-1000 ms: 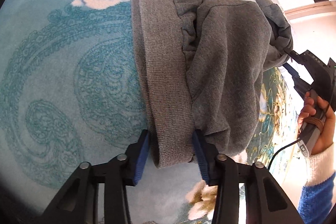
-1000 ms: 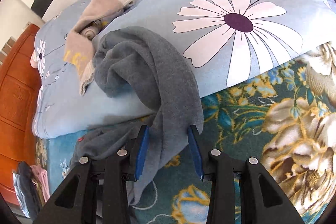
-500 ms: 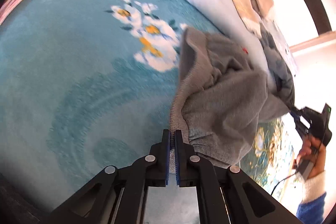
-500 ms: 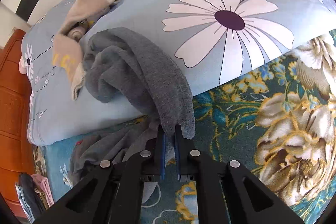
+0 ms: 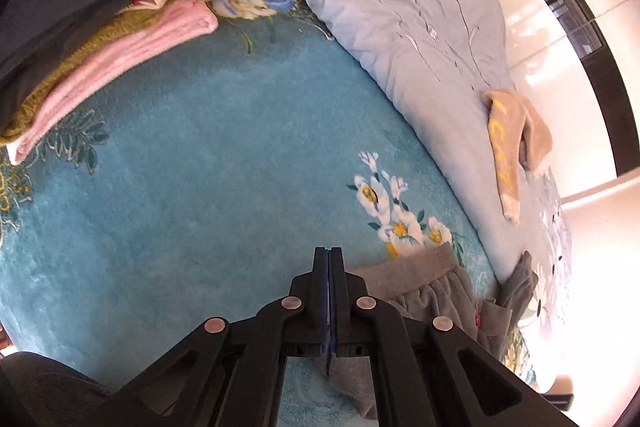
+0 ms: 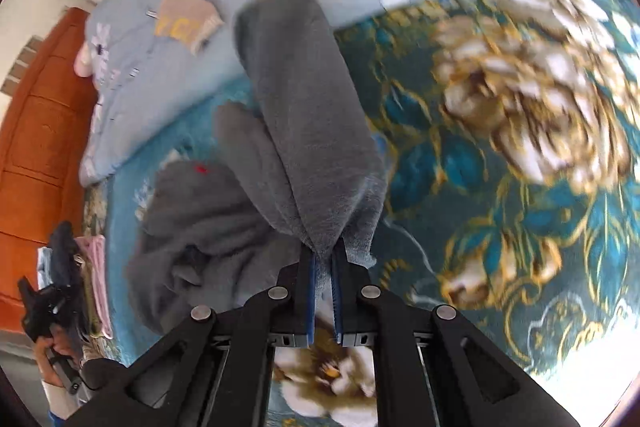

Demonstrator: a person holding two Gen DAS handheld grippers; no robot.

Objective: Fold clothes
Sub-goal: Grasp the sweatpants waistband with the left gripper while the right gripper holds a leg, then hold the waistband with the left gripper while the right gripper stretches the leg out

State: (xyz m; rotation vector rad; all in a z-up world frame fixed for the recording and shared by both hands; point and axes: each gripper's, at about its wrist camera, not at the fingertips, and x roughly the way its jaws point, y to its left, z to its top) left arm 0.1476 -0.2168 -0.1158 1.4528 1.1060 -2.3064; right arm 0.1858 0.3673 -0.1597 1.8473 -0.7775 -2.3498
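Left gripper (image 5: 329, 259): fingers pressed together, pinching the ribbed hem of the grey sweatshirt (image 5: 424, 291).
Right gripper (image 6: 323, 263): fingers nearly closed, clamping a grey sleeve (image 6: 304, 115).
Sweatshirt: crumpled on the teal floral blanket (image 5: 200, 167), sleeve reaching up onto the pale blue daisy quilt (image 5: 420, 27).
Nearby: folded clothes stack (image 5: 100, 27), tan garment (image 5: 516, 139) on the quilt.

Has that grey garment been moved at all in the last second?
Yes. In the right wrist view the grey garment has been dragged off the flowered quilt toward the camera: its bunched part now lies on the blue blanket, with only its far tip near the quilt.
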